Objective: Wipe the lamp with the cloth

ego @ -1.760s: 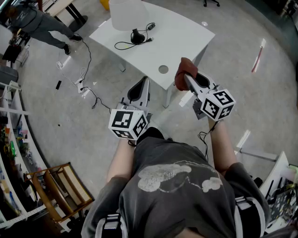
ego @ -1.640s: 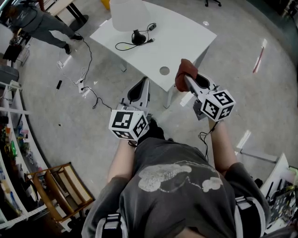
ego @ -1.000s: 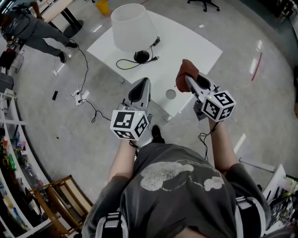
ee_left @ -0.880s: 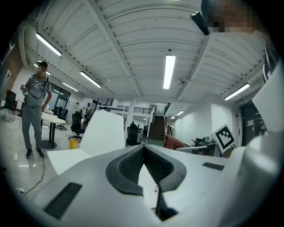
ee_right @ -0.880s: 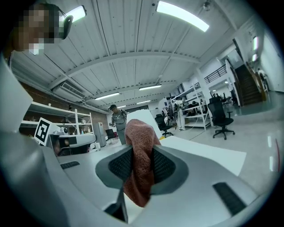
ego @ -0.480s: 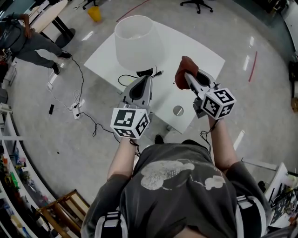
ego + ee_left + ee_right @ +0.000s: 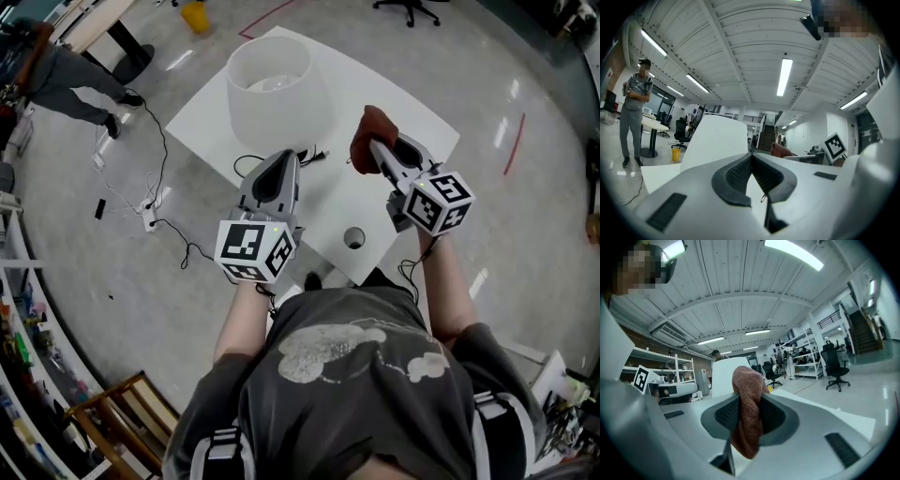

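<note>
A white lamp [image 7: 272,89] with a wide shade and a black base stands on the white table [image 7: 408,112], its black cord trailing beside it. My right gripper [image 7: 373,150] is shut on a rust-red cloth [image 7: 370,136], held above the table to the right of the shade. In the right gripper view the cloth [image 7: 748,408] hangs pinched between the jaws, with the lamp shade [image 7: 725,373] behind it. My left gripper [image 7: 277,178] is shut with nothing in it, just in front of the lamp's base. The left gripper view shows the shade [image 7: 719,140] close ahead.
A round hole [image 7: 353,238] is cut in the table near its front corner. A person [image 7: 66,70] stands at the far left by cables [image 7: 155,202] on the floor. A yellow bin [image 7: 195,14] and an office chair [image 7: 408,7] stand beyond the table. A wooden chair [image 7: 112,417] is behind me, left.
I have walked up to the table: lamp and table have come much closer beneath both grippers. The right gripper still holds the cloth; the left stays shut.
</note>
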A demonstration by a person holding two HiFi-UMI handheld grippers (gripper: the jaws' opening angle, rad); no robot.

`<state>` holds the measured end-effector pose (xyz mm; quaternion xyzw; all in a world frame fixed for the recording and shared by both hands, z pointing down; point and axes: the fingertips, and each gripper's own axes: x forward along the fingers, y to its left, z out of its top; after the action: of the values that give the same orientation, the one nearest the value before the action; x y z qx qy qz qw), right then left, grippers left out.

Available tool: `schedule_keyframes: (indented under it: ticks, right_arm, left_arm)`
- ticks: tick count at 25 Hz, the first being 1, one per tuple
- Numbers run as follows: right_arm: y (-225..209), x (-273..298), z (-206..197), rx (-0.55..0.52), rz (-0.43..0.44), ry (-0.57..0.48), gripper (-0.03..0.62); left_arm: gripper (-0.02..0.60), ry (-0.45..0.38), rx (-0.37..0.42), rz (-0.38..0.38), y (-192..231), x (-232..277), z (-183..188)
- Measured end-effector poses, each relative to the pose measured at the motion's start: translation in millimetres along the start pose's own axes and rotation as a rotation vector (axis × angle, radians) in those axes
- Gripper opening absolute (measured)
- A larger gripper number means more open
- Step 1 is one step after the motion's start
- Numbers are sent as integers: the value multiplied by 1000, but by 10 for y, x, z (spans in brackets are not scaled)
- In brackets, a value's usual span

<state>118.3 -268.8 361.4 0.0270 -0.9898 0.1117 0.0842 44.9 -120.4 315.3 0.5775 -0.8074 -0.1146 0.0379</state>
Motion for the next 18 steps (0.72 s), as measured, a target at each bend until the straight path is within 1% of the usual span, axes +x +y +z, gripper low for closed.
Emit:
schedule_keyframes:
  ticks: [4,8,13,18]
  right_arm:
    - [-147,199,189,-14,74,-3,91]
    - [-245,413,476,-39,148,-25,92]
    - [-234,728,759,-89,262,-51,92]
    - [-184,1059,1009,-134,350,-76,92]
  left_arm:
    - [8,-15,14,80,1,63,60]
    - [8,-34,33,157,1,101,171]
    - [8,-57,57,250,39,128,250]
    - [8,-78,77,340,103,159,297]
